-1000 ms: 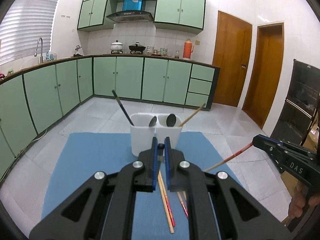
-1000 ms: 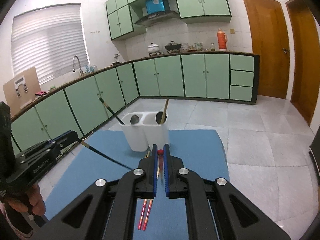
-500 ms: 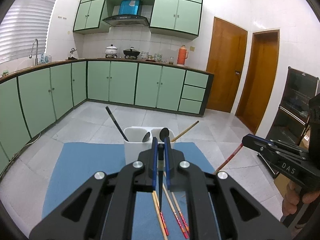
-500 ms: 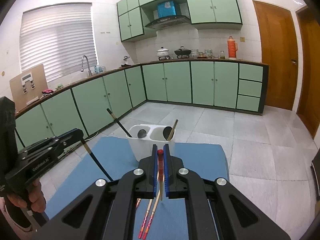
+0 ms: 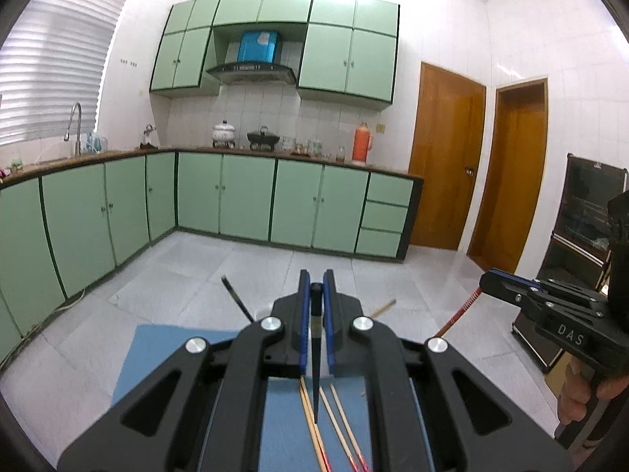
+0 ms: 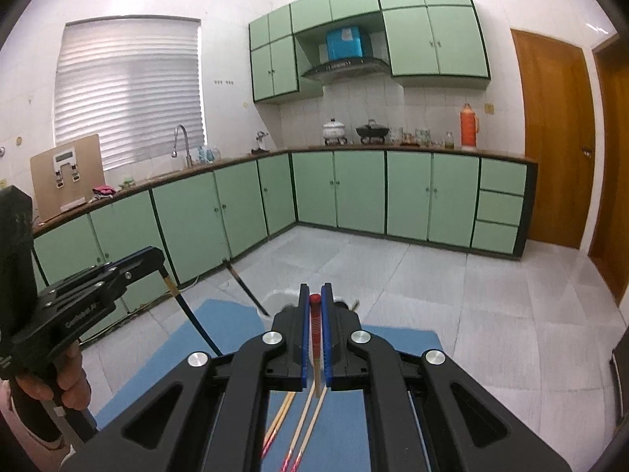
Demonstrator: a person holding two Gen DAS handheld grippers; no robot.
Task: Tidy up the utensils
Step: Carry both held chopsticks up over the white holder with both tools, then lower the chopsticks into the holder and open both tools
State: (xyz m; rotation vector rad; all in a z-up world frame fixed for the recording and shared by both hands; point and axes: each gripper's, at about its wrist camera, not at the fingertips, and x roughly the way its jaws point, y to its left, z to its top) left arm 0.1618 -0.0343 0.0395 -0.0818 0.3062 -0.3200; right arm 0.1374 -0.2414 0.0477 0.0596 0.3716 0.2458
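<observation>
My left gripper (image 5: 315,275) is shut on a black chopstick (image 5: 315,373) that hangs down between its blue pads. My right gripper (image 6: 314,289) is shut on a wooden chopstick with a red top (image 6: 314,326). In each wrist view the other gripper shows at the side: the right gripper (image 5: 487,281) with its red-topped stick (image 5: 460,310), the left gripper (image 6: 153,255) with its black stick (image 6: 188,310). The white utensil holder (image 6: 283,295) is mostly hidden behind the fingers; a black chopstick (image 5: 236,299) and a wooden one (image 5: 383,307) stick out of it.
Several loose chopsticks (image 5: 338,417) (image 6: 298,424) lie on the blue mat (image 5: 165,354) below both grippers. Beyond the mat are a grey tiled floor, green cabinets (image 5: 243,200) and wooden doors (image 5: 444,157). A dark shelf unit (image 5: 589,212) stands to the right.
Both grippers have risen, each still holding its chopstick. The holder and the mat have sunk lower in both views, and the holder is now mostly behind the fingers.
</observation>
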